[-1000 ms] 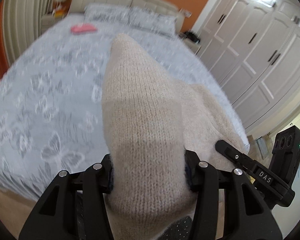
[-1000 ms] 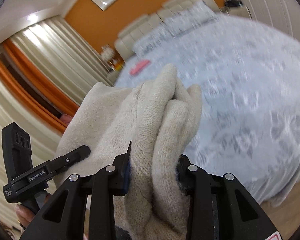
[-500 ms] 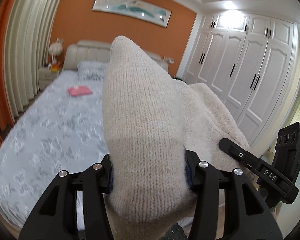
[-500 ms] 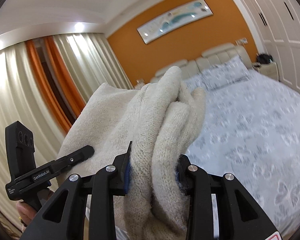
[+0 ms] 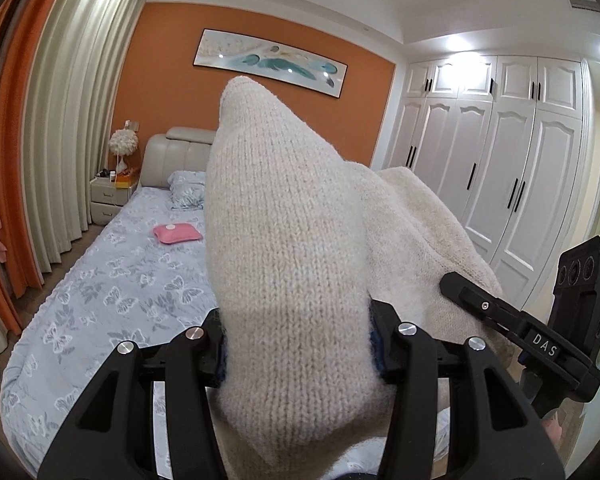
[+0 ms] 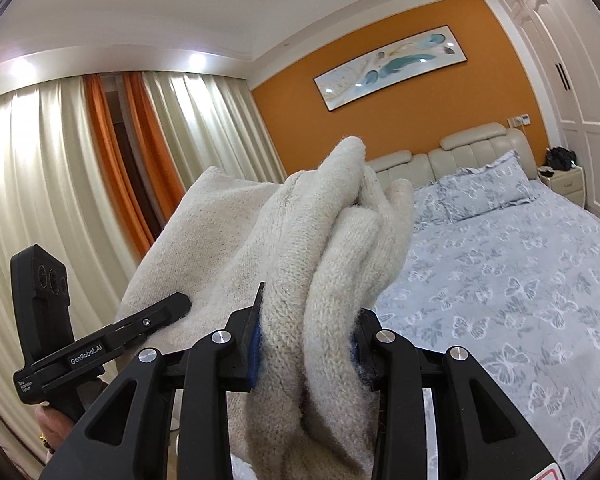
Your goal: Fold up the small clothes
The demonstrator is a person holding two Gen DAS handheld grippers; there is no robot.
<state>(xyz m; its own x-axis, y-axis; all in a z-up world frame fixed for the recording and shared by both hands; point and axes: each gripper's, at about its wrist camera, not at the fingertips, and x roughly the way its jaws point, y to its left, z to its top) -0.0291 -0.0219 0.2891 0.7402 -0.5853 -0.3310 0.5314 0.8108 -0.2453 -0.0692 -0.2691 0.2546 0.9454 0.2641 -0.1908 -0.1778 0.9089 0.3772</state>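
Where the left view earlier looked down on the bed [image 5: 112, 292], it now shows the wall, left gripper [image 5: 296, 340] clamping the sweater [image 5: 284, 240] aloft. Right view likewise: right gripper [image 6: 306, 344] pinches bunched sweater [image 6: 324, 248], raised above the bed's foot edge.

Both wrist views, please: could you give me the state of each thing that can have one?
Cream knitted garment: held up off the bed, bunched, unfolded.
Left gripper: shut on the garment.
Right gripper: shut on the garment.
Wardrobe doors: closed.
Curtains: mostly drawn, a gap showing.
Pink item: lying on the bed.
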